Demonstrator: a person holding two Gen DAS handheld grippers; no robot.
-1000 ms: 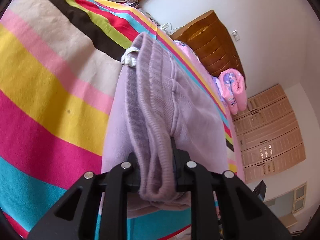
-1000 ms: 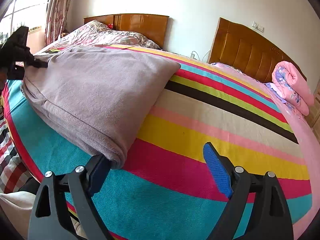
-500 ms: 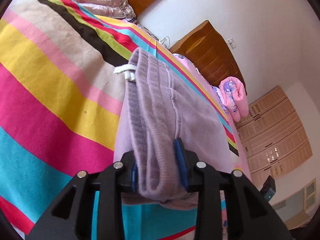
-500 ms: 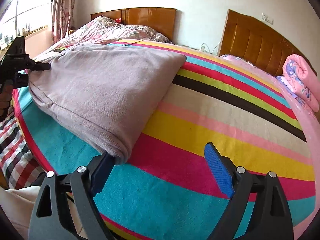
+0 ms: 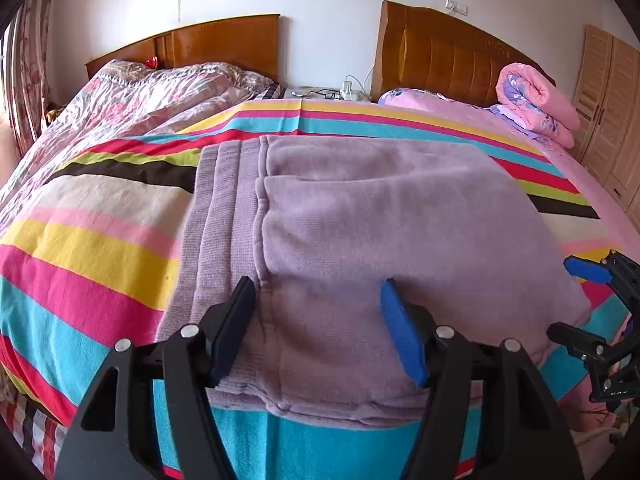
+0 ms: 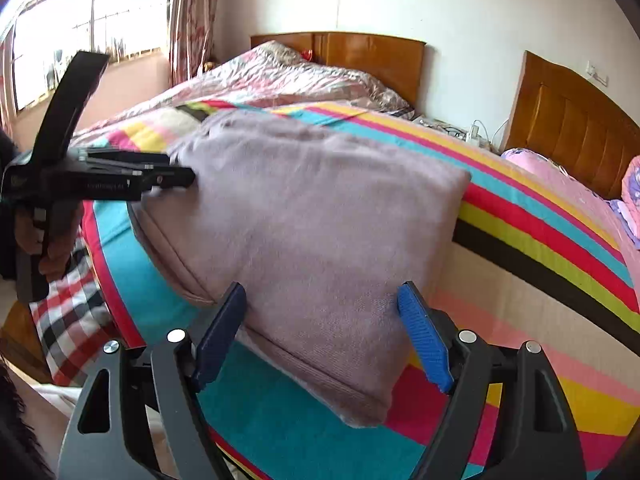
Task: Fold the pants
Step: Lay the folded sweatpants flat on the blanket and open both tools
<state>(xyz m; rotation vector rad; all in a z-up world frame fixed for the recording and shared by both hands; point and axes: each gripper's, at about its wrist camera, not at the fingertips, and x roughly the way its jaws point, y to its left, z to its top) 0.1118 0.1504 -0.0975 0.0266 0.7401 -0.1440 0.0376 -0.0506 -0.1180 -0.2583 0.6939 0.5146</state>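
Pants (image 5: 360,240) of soft mauve fleece lie folded into a thick rectangle on the striped blanket (image 5: 92,248) that covers the near bed, close to its front edge. In the left wrist view the ribbed waistband (image 5: 216,216) runs down the left side of the bundle, with several stacked layers showing as parallel ridges, and the folded edge hangs slightly over the turquoise stripe at the front. The left gripper (image 5: 318,328) hovers over the near edge of the pants with its jaws spread wide and nothing between them; the blue pad on its right finger is plain to see, and the dark finger on the left sits over the waistband ridges. Whether the fingers touch the cloth cannot be told.

From the right wrist view the same bundle (image 6: 312,220) appears as a plump square, its near right corner pointing toward the camera. The right gripper (image 6: 320,332) also stands wide apart, straddling that near edge without pinching it. At the left of this view the left gripper (image 6: 176,178) is seen from the side, held in the person's hand (image 6: 52,244), its tips at the far left corner of the pants.

Behind the blanket, a floral quilt (image 5: 132,100) covers a second bed, two wooden headboards (image 5: 452,56) stand against the white wall, and a rolled pink comforter (image 5: 536,100) rests at the right
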